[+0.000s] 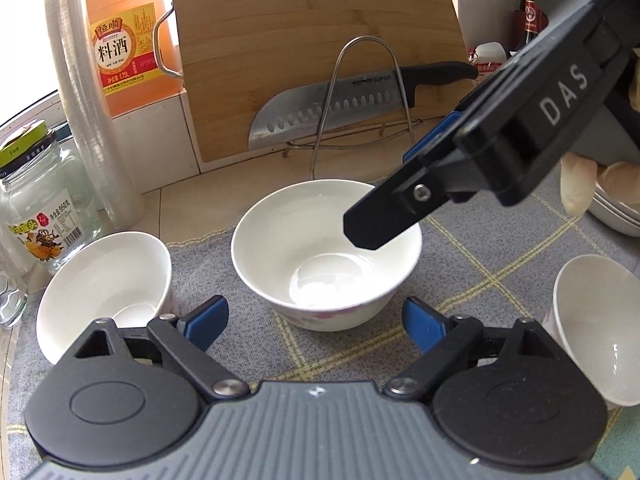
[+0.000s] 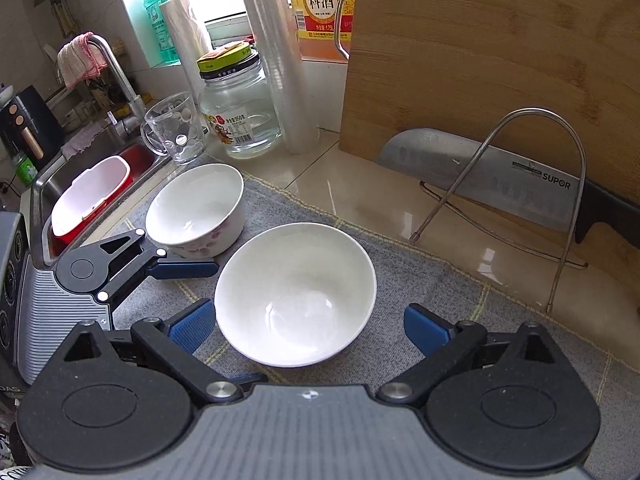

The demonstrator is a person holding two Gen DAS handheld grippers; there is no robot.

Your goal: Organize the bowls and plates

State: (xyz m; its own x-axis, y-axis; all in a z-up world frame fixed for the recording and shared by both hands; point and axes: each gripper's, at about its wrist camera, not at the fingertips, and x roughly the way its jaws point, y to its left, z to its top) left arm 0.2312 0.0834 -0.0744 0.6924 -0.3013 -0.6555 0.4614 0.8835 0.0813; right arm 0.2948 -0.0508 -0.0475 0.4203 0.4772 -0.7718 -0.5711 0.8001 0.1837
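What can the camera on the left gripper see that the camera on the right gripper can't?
Only the left wrist view shows a third white bowl at the right edge, more stacked bowls behind it, and the knife's black handle in full.

Only the right wrist view shows the sink with its tap, a glass mug and a green soap bottle.

Both show the flowered bowl, a second bowl, the glass jar, the cutting board and the grey cloth. Both grippers are open and hold nothing.

Black linkage arms, silver rivets, blue pads on each claw (image 1: 316,320); ribbed grey housing; white "DAS" lettering
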